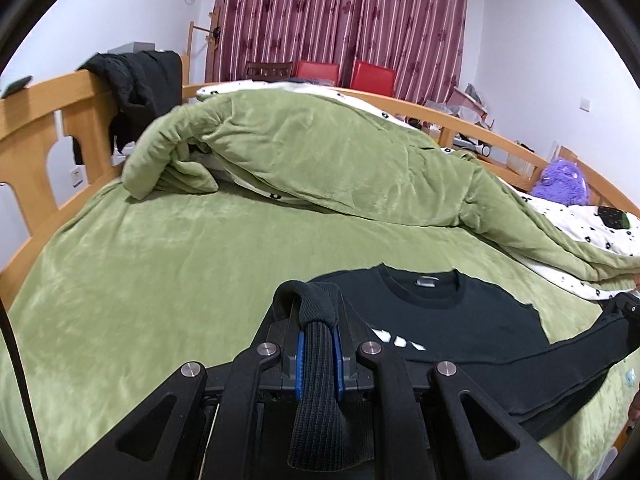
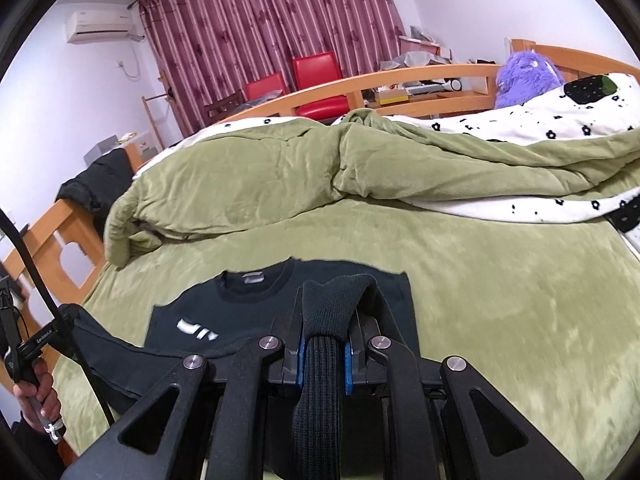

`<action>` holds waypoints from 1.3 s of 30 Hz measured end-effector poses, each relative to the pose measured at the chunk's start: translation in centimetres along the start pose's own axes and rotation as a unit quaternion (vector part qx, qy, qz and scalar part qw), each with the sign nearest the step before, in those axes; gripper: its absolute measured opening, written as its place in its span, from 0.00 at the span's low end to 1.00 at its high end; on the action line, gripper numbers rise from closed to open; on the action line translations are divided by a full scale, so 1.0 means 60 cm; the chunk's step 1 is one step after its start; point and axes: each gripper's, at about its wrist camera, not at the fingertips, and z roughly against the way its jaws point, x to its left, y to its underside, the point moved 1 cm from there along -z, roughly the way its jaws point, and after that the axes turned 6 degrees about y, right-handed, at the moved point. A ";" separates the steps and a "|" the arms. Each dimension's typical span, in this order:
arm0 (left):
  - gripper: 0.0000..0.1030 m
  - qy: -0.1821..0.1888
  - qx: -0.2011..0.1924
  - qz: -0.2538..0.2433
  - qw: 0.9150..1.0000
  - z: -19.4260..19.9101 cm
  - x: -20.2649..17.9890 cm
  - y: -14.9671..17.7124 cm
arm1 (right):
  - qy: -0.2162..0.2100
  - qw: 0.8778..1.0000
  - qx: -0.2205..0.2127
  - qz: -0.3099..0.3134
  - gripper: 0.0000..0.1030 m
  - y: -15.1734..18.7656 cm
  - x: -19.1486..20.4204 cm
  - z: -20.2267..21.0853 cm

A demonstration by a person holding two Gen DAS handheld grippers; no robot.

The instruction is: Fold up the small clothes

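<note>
A black long-sleeved sweatshirt with a white chest print lies face up on the green bed cover, collar toward the far side. My left gripper is shut on the ribbed cuff of one sleeve and holds it above the garment. My right gripper is shut on the other ribbed cuff; its sleeve stretches across the lower body of the sweatshirt. The right gripper also shows at the right edge of the left wrist view, and the left gripper at the left edge of the right wrist view.
A bunched green duvet with a white flowered lining lies across the far half of the bed. A wooden bed frame runs around it, with a black jacket draped on it. A purple plush toy sits by the far rail.
</note>
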 end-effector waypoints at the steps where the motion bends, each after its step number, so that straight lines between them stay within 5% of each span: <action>1: 0.11 0.001 0.001 0.000 1.000 -0.014 0.002 -0.004 | 0.002 1.000 0.001 -0.003 0.13 -0.007 -0.004 -0.022; 11: 0.11 -0.004 0.043 -0.013 0.999 -0.171 0.000 0.002 | 0.030 0.999 0.028 -0.014 0.13 -0.004 -0.032 -0.187; 26: 0.15 -0.008 0.075 -0.023 0.997 -0.230 0.006 0.035 | 0.074 0.994 0.086 -0.002 0.16 0.047 -0.048 -0.303; 28: 0.20 -0.009 0.074 -0.017 0.997 -0.223 0.009 0.034 | 0.071 0.994 0.085 0.003 0.19 0.049 -0.048 -0.295; 33: 0.54 -0.004 0.063 0.001 0.998 -0.189 0.020 0.029 | 0.086 0.994 0.071 0.014 0.39 0.046 -0.046 -0.260; 39: 0.56 -0.012 0.054 0.009 0.998 -0.135 0.036 0.033 | 0.067 0.996 0.064 0.012 0.40 0.044 -0.045 -0.201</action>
